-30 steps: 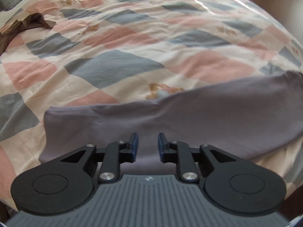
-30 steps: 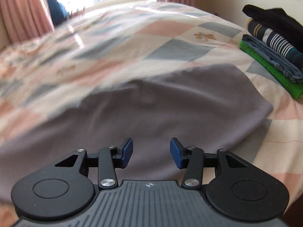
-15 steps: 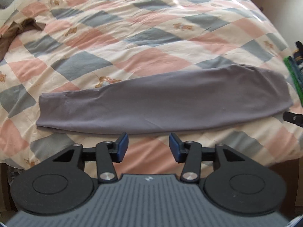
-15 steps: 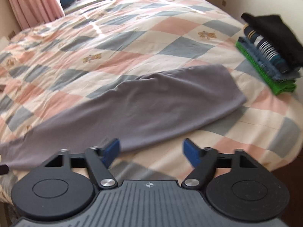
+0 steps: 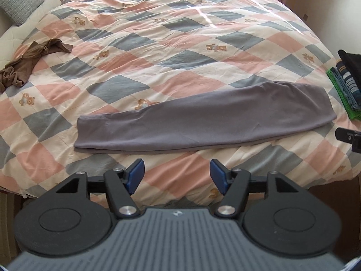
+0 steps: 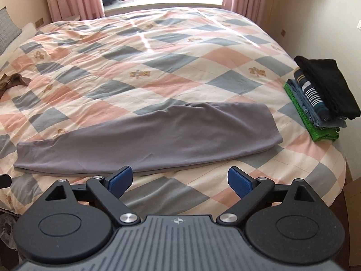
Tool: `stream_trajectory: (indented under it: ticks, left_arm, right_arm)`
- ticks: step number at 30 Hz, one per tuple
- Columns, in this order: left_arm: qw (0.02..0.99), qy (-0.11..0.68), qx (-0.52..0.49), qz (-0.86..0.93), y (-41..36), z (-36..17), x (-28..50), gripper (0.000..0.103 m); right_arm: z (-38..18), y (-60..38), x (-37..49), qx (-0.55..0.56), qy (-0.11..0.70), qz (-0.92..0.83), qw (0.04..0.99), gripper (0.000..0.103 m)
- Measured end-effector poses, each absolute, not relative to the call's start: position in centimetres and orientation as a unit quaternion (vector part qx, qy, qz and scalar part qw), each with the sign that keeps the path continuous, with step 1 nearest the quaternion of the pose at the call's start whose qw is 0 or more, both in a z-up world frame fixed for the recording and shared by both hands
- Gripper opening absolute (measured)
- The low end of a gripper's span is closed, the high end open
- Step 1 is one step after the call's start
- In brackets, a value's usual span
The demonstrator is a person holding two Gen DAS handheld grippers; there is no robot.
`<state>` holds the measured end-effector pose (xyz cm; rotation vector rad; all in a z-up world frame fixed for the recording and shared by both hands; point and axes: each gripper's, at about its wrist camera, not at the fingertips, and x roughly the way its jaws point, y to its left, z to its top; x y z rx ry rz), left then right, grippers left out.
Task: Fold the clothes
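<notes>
grey-mauve garment (image 5: pixel 203 119) on pink, grey, cream checked quilt (image 5: pixel 180 45) with bears.

Left black two-finger gripper with blue pads (image 5: pixel 177 176): jaws spread wide, nothing between them. Both linkage arms angle outward from the grey ribbed body; the blue pads (image 5: pixel 135 175) face each other across an empty gap. Held level, pointing forward and slightly down, in free air, touching nothing.

Right black two-finger gripper with blue pads (image 6: pixel 180 181): jaws parted wider than the left pair, empty. Pads (image 6: pixel 239 183) turned inward, linkage arms splayed. Also held in free air, clear of any surface.

A black edge of the right gripper shows at the right rim of the left wrist view (image 5: pixel 348 136). The two tools sit side by side, apart. No hand or sleeve visible in either view.
</notes>
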<state>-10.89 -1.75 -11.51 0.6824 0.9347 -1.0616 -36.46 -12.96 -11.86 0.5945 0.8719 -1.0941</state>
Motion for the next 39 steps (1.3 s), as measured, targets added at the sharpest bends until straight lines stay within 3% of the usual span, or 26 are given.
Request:
stream_trajectory:
  ticks: [24,39]
  left_arm:
    - [0.662,0.346,0.376,-0.549,6.9,-7.4,2.5,0.064]
    - [0.651,0.360,0.370,-0.556,5.0,-7.8,2.2,0.068]
  right_arm:
    - [-10.1,2.2,-25.0,0.332,0.332,-0.597,0.650,0.095]
    - [-10.4,2.0,-21.8,0.314,0.375,-0.563,0.666,0.096]
